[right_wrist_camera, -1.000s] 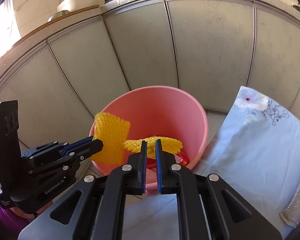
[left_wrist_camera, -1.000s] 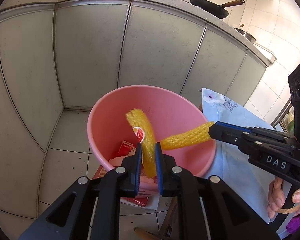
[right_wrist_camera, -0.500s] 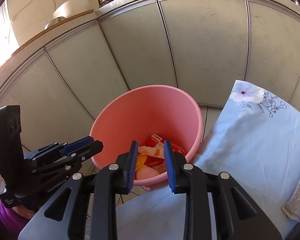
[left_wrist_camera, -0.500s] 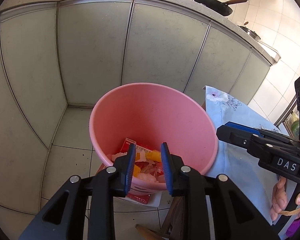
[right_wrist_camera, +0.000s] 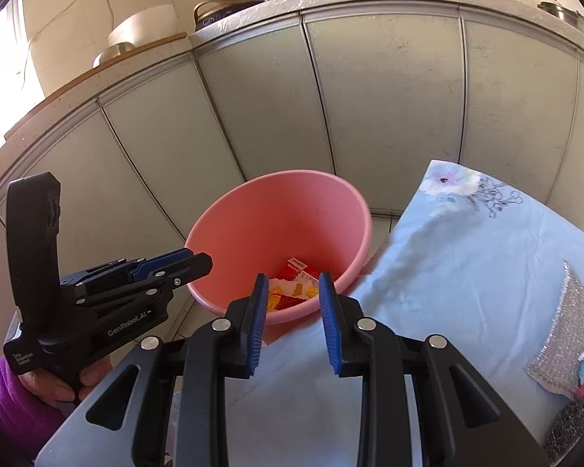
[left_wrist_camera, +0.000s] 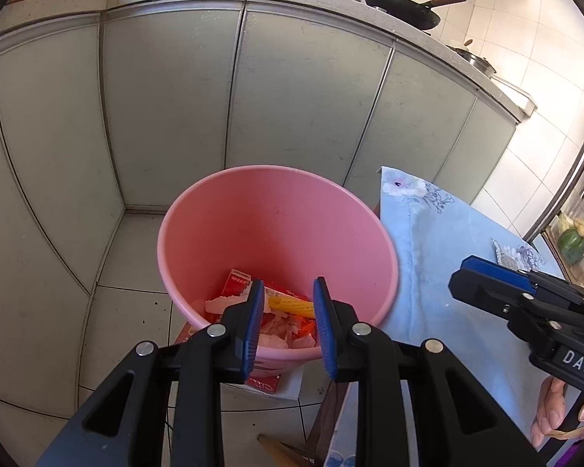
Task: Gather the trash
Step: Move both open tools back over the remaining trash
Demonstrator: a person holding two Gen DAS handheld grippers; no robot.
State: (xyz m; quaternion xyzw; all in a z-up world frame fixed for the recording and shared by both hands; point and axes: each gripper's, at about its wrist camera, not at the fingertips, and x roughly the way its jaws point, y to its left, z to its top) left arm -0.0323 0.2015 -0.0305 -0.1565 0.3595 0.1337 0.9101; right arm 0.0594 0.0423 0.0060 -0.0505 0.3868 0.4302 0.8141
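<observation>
- the left gripper [left_wrist_camera: 286, 327] hangs above the near rim of the pink bucket [left_wrist_camera: 198, 233], its blue-padded fingers [left_wrist_camera: 253, 323] spread apart with nothing between them.
- the right gripper [right_wrist_camera: 294, 323] is also spread wide and empty, poised over the edge of the blue floral cloth [right_wrist_camera: 486, 257] just beside the bucket.
- in the left wrist view the right gripper shows at the right, over the cloth; from that side its jaws' gap cannot be told.
- the pink bucket stands on the tiled floor [left_wrist_camera: 132, 249] in front of the grey cabinet doors [left_wrist_camera: 167, 105], touching the cloth's edge on its right.
- the trash lies at the bottom of the bucket: a yellow foam net [left_wrist_camera: 290, 305], a red and white carton [left_wrist_camera: 237, 284], and pale crumpled scraps [left_wrist_camera: 276, 330].
- from the right wrist view the same trash appears as red and yellow pieces [right_wrist_camera: 296, 286] low in the bucket.
- a red printed box [left_wrist_camera: 262, 381] lies under the bucket's near side on the floor.
- a silvery mesh pad [right_wrist_camera: 564, 334] rests on the cloth at the right.
- black pans [left_wrist_camera: 405, 6] sit on the counter above the cabinets.
- a hand in a purple sleeve [right_wrist_camera: 4, 408] grips the left gripper's handle.
</observation>
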